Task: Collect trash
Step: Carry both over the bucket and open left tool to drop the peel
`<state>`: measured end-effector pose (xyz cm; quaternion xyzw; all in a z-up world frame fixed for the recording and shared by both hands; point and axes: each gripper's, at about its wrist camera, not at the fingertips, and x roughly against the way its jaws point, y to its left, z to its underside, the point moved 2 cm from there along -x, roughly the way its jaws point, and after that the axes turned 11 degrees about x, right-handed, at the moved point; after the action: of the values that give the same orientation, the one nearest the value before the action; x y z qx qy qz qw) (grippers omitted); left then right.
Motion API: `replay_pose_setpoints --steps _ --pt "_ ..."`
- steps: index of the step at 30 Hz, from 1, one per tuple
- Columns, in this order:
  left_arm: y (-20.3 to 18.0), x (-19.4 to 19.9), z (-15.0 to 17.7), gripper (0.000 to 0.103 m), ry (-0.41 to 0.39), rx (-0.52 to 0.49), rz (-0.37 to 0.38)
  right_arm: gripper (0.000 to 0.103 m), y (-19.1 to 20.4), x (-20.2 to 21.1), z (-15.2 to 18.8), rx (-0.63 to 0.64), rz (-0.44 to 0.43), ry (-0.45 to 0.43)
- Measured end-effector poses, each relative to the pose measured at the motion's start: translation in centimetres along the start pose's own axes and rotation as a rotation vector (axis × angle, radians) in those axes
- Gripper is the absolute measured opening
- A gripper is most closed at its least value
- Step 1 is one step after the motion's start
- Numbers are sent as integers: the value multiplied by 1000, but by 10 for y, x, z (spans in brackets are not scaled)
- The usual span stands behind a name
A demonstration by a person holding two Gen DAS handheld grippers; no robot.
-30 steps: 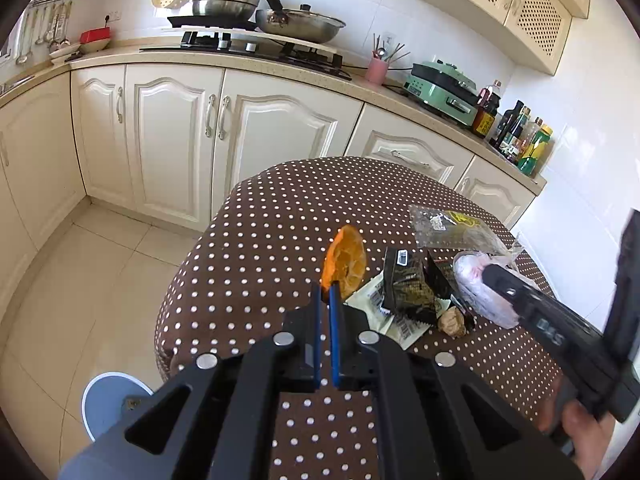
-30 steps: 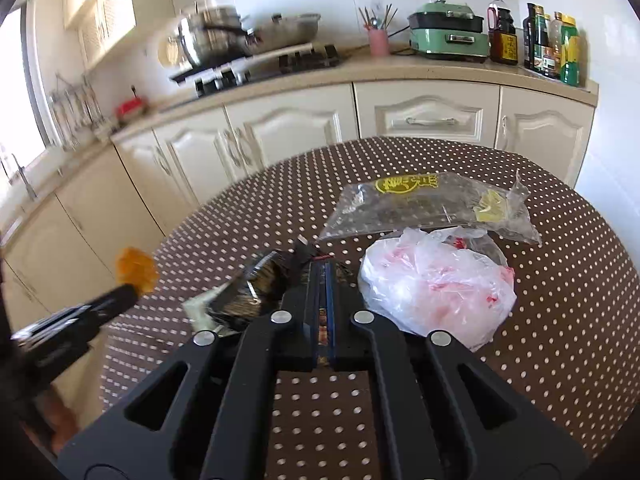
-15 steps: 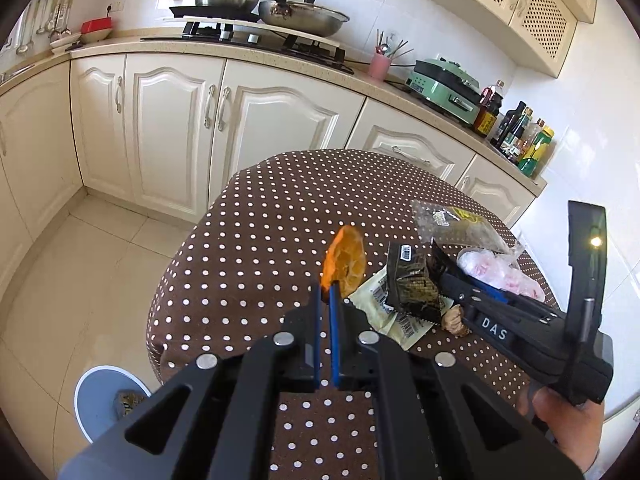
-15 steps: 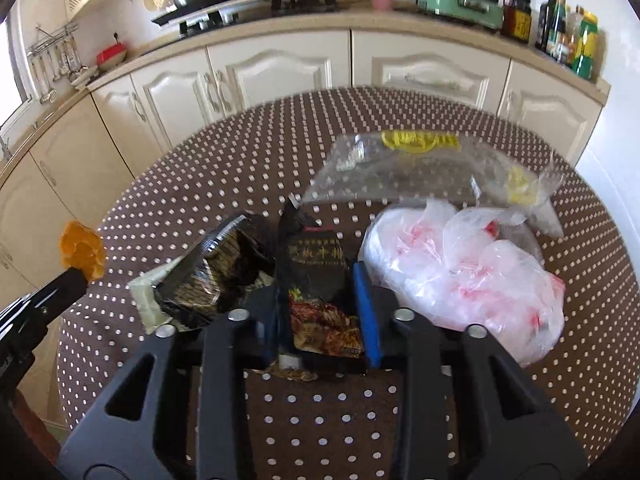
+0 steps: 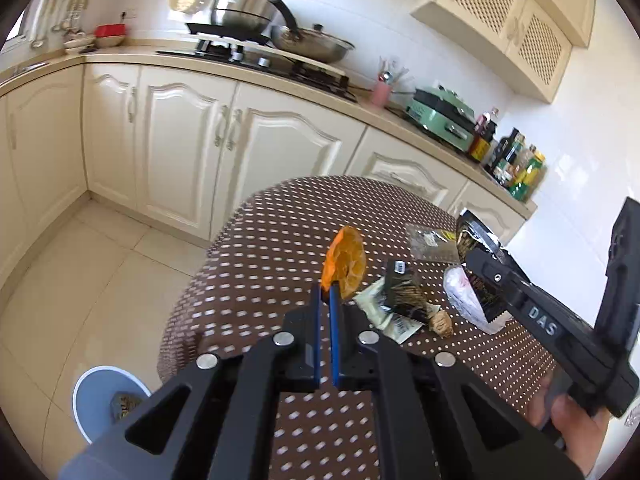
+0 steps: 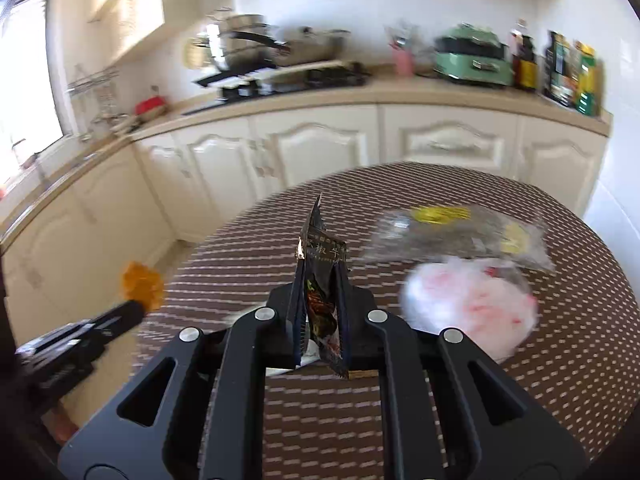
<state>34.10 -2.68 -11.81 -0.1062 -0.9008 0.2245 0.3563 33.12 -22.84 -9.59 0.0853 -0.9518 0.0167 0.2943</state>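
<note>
My left gripper (image 5: 326, 292) is shut on a piece of orange peel (image 5: 345, 261) and holds it above the dotted table (image 5: 256, 264). My right gripper (image 6: 322, 280) is shut on a black snack wrapper (image 6: 322, 280), lifted off the table; the wrapper also shows in the left wrist view (image 5: 476, 252). On the table lie another black wrapper (image 5: 402, 290), a pale packet (image 5: 380, 310), a brown scrap (image 5: 440, 324), a pink-white plastic bag (image 6: 468, 300) and a clear bag (image 6: 460, 232). The orange peel also shows at the left in the right wrist view (image 6: 142, 286).
A blue trash bin (image 5: 106, 400) with some trash inside stands on the tiled floor left of the table. Cream kitchen cabinets (image 5: 180, 152) and a counter with pots, a green appliance (image 5: 440, 118) and bottles run behind the table.
My right gripper has closed on the black snack wrapper and lifted it off the table. My left gripper still holds the orange peel and has barely moved.
</note>
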Motion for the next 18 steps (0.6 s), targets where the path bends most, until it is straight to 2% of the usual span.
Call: replay_pose_setpoints --steps 5,10,15,16,18 --pt "44 26 -2 3 -33 72 -47 13 69 1 -8 73 -136 -10" --pt "104 55 -1 3 -72 159 -123 13 145 -8 -6 148 -266 19" --pt "167 73 11 3 -79 224 -248 13 220 -30 14 225 -372 83" --pt "185 75 16 3 -71 246 -286 13 234 -35 20 239 -392 99" --pt "210 75 24 4 -51 279 -315 13 260 -48 33 265 -424 139"
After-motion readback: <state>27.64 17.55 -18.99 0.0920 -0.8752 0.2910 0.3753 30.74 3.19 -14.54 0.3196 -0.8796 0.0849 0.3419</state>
